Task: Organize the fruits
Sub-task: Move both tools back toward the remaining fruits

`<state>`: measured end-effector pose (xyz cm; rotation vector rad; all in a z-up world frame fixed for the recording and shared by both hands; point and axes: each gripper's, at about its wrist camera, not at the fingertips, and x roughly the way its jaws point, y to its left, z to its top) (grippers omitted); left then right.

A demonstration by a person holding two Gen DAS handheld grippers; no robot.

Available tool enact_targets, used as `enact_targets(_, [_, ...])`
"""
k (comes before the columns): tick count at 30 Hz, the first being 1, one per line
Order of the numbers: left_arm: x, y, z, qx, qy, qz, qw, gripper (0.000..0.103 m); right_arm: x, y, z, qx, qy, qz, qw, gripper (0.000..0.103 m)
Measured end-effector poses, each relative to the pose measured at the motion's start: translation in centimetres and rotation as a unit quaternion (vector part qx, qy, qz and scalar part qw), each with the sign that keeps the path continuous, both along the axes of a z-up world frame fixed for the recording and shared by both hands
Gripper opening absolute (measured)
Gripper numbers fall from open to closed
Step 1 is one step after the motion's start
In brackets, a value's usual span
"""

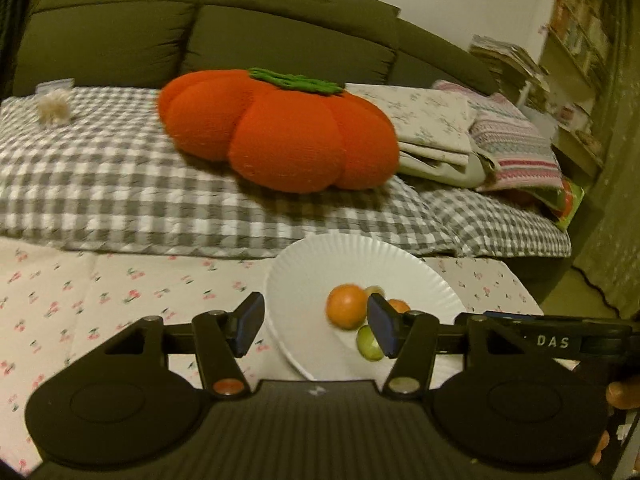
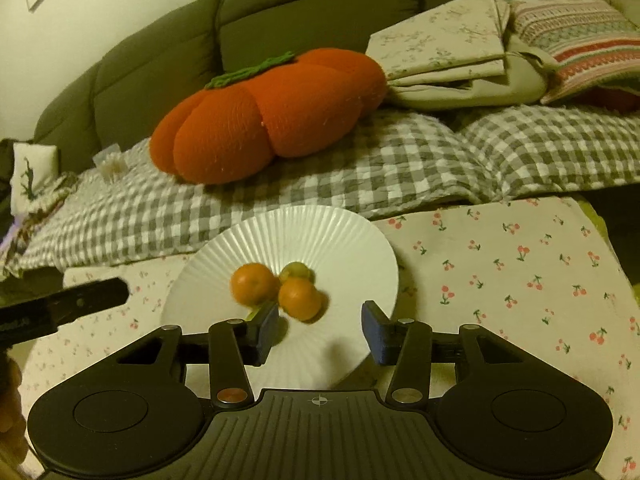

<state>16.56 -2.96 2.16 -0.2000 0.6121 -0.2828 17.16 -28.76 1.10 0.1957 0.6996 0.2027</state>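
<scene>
Grippers — left [image 1: 314, 330] & right [image 2: 320, 334] — fingers apart, over plate [image 2: 320, 224].

A: Dim, warm yellowish indoor light in both views, a bit grainy.

B: Any blur?

A: The oranges [image 2: 256, 283] smear slightly, and one is soft in the left view too. The plate [image 1: 304, 268] is the brightest thing, without harsh glare.

B: Shadows?

A: Soft ones under the fruit. Fisheye bends the sofa [image 1: 120, 28], and the corners go dark.
</scene>
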Motion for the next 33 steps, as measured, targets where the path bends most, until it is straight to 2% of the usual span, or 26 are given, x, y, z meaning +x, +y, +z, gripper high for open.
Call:
enact_targets(4, [-1.3, 0.9, 0.3, -0.001, 0.016, 0.017, 0.9997, 0.056, -0.9, 0.2, 0.6, 0.016, 0.002, 0.001, 1.000, 0.045])
enact_targets(7, [-2.6, 1.1, 0.5, 0.000, 0.026, 0.022, 0.9994, 0.056, -1.8, 0.5, 1.0, 0.032, 0.006, 0.003, 0.999, 0.051])
enact_targets(12, [-4.8, 1.4, 0.8, 0.006, 0.044, 0.035, 0.9984, 0.059, -3.5, 1.5, 1.1, 0.055, 0.022, 0.012, 0.998, 0.054])
enact_targets(14, [-5.6, 1.6, 0.8, 0.006, 0.055, 0.043, 0.9975, 0.062, -4.5, 2.0, 1.1, 0.054, 0.027, 0.018, 0.998, 0.061])
enact_targets(18, [-6.9, 2.0, 0.7, 0.018, 0.068, 0.056, 0.9960, 0.068, -6.4, 2.7, 1.4, 0.042, 0.029, 0.034, 0.998, 0.064])
enact_targets(20, [-7.6, 2.3, 0.5, 0.021, 0.070, 0.060, 0.9955, 0.069, -7.0, 2.9, 1.8, 0.036, 0.022, 0.034, 0.999, 0.070])
enact_targets(26, [-9.4, 3.7, -0.4, 0.010, 0.092, 0.080, 0.9925, 0.076, -8.5, 3.4, 2.1, 0.033, 0.013, 0.027, 0.999, 0.075])
enact_targets(33, [-10.8, 4.5, -1.6, 0.002, 0.109, 0.096, 0.9893, 0.079, -11.1, 2.8, 0.9, 0.042, 0.038, 0.015, 0.998, 0.075])
